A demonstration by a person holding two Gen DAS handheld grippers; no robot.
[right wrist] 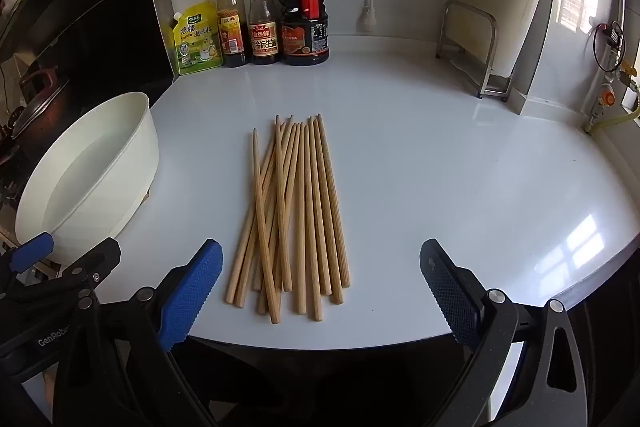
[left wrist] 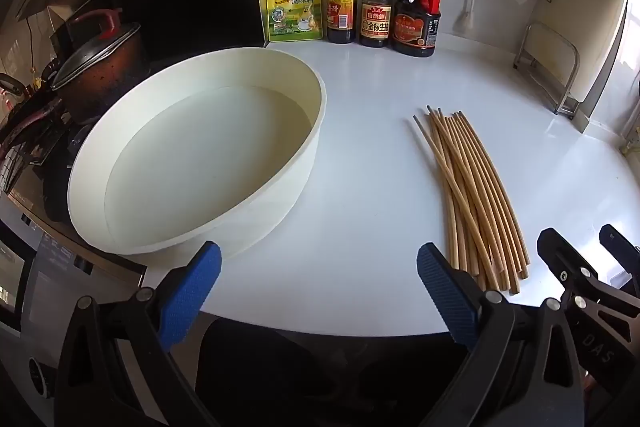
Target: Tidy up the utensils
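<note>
Both tongs gape wide with nothing between their blue pads. The wooden chopsticks (right wrist: 290,215) lie loosely bundled on the white counter (right wrist: 440,187), straight ahead of the right gripper (right wrist: 320,291) and just right of the left gripper (left wrist: 318,291). The white basin (left wrist: 192,163) sits ahead-left of the left gripper. One arm reads "GenRobo"; a far bottle (right wrist: 263,23) label reads "金标生抽".

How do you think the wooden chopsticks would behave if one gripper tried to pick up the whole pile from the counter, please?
The wooden chopsticks look thin, stiff and probably light. They lie loose and crossed, so some would likely slip out of a pinch. The white counter is glossy, so pushed sticks may slide or roll rather than stay put.
</note>
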